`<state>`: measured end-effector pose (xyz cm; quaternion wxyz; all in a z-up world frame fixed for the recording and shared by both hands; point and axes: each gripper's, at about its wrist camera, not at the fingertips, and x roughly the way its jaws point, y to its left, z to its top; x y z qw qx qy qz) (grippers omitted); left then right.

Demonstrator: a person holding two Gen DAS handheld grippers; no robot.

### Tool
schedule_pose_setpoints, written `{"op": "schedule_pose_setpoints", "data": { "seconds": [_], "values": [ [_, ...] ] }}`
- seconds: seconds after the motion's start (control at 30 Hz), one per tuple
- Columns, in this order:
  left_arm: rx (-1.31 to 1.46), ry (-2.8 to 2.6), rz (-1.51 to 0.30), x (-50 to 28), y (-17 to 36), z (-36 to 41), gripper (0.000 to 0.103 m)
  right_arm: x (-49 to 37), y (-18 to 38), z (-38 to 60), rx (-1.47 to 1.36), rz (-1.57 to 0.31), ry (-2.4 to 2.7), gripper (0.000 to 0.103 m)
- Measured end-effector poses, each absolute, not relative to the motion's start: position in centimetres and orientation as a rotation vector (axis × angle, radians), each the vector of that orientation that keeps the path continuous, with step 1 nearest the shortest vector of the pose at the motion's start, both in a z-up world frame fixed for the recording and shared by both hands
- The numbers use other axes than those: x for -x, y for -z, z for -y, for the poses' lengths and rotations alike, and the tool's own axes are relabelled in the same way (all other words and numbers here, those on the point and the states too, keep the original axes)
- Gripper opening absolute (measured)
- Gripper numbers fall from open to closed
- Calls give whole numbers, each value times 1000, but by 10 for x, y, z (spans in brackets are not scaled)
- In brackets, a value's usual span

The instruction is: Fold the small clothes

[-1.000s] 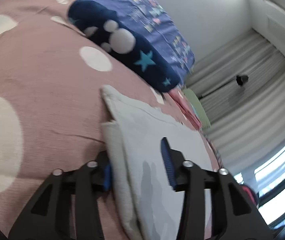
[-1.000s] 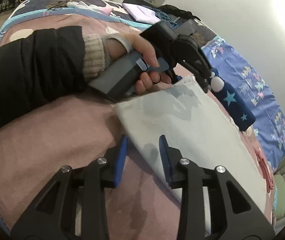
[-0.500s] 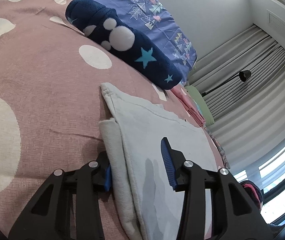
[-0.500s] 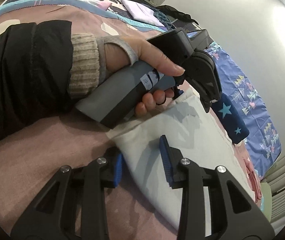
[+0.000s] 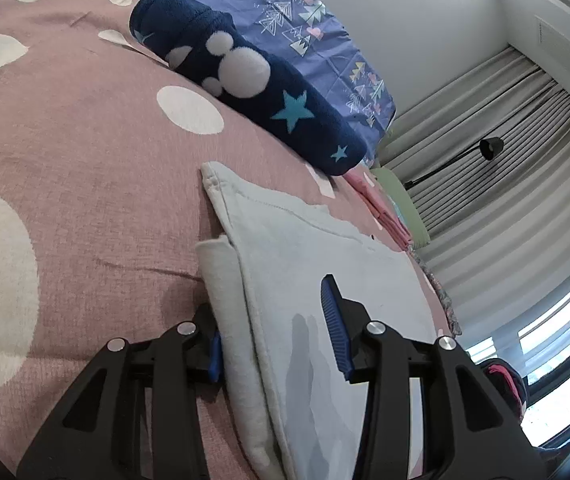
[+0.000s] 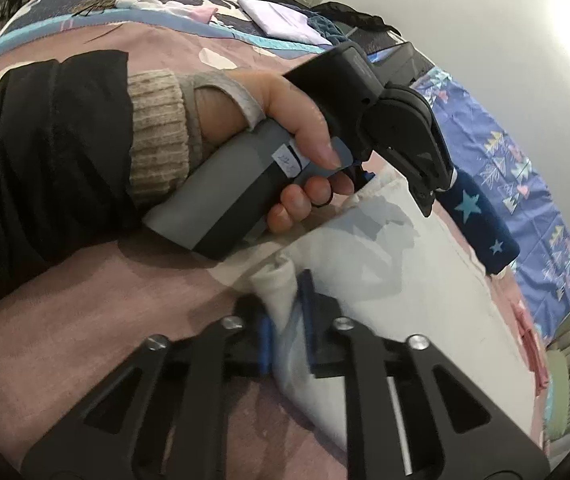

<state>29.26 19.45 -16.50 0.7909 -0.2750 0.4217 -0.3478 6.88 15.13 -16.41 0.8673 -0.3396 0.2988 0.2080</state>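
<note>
Pale grey-white cotton garment (image 5: 309, 264) lies flat on the pink bedspread with white dots (image 5: 85, 152), and judging by the doubled layers along its near edge it already carries at least 1 fold, with more folding and the final squaring-up seemingly left to do. From the left wrist view, the left gripper (image 5: 277, 332) stands with its blue-padded jaws spread apart, straddling that layered edge: 1 pad sits under or against the lower fold at the bedspread, the other hovers above the top layer, so nothing is pinched there yet. From the right wrist view, the right gripper (image 6: 287, 316) has its jaws drawn close together with a bunched corner of the same garment (image 6: 385, 264) pinched between the blue pads, though motion blur softens the contact. Beyond it, the person's left hand (image 6: 285, 140), in a black sleeve with a beige knit cuff, holds the other gripper's grey handle over the cloth's far corner. Further out, a dark navy fleece roll with white circles and teal stars (image 5: 245, 80) rests just beyond the garment, apart from it, with a blue patterned sheet (image 5: 305, 28) behind. Other folded pieces lie at the bed's far end.
</note>
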Motion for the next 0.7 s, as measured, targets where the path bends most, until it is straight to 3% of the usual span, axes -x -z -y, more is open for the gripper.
{"op": "schedule_pose_setpoints", "data": {
  "seconds": [0.03, 0.1, 0.13, 0.7],
  "values": [
    [578, 730, -915, -294, 164, -193, 40, -71, 162, -149, 691, -629, -441, 4],
    [544, 655, -929, -294, 163, -190, 11, -72, 155, -143, 638, -631, -457, 3],
    [544, 639, -929, -294, 162, -189, 8, -71, 148, -137, 598, -622, -468, 2],
    [356, 586, -861, -282, 64, -94, 7, -51, 63, 5, 181, -497, -420, 2]
  ]
}}
